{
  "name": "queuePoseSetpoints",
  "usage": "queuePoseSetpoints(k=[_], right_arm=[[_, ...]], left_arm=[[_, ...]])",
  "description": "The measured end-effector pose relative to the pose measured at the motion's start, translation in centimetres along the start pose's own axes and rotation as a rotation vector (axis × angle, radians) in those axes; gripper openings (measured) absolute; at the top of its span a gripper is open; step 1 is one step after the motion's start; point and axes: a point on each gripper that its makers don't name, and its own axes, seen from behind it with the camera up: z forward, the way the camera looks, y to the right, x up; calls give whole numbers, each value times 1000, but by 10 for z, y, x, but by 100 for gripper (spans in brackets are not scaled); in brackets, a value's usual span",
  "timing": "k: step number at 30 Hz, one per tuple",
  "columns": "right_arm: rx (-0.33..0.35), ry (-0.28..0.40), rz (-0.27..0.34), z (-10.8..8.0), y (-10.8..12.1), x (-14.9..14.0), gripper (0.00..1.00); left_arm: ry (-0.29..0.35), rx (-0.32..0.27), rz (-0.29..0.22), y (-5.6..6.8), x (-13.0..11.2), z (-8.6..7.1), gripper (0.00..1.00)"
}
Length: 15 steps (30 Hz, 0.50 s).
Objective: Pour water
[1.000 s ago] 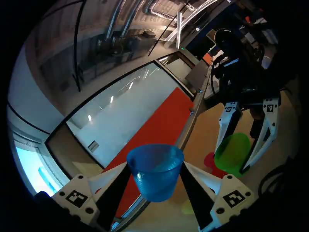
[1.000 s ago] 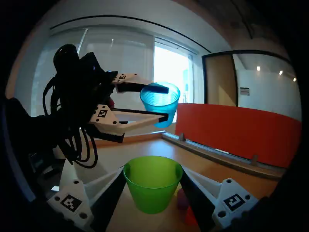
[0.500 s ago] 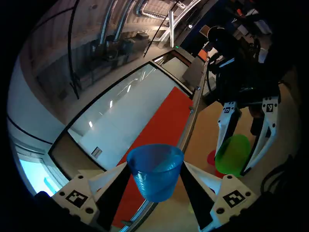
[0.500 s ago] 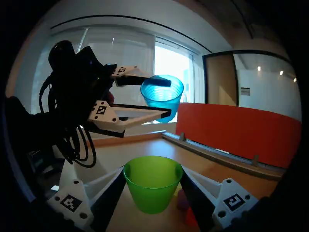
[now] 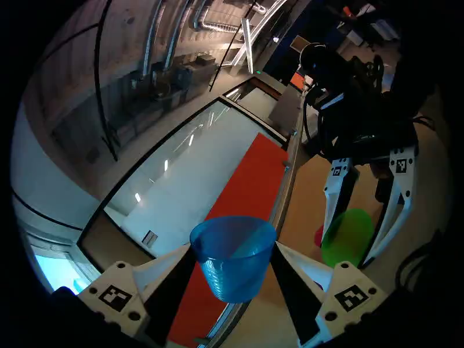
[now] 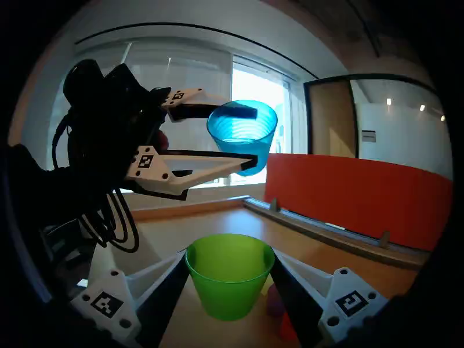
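Ribbed translucent blue cup (image 5: 233,258), tapered green cup (image 6: 229,275)

The translucent blue cup (image 6: 242,134) hangs in the air, pinched at its sides by the left tongs (image 6: 250,138). It is tilted, so its ribbed inside shows in the right gripper view. Below it, the green cup (image 6: 229,275) stands upright, mouth up, clamped between the right tongs (image 6: 229,258).

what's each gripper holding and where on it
Left gripper clamps the blue cup by its side walls; right gripper clamps the green cup likewise.
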Motion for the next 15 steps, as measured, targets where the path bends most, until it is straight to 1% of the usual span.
queuePoseSetpoints(k=[9, 15], right_arm=[[-4, 3, 4, 2, 2, -1, 92], [-1, 6, 5, 3, 1, 1, 92]], left_arm=[[5, 9, 45, -2, 3, -2, 85], [3, 5, 68, 1, 5, -3, 85]])
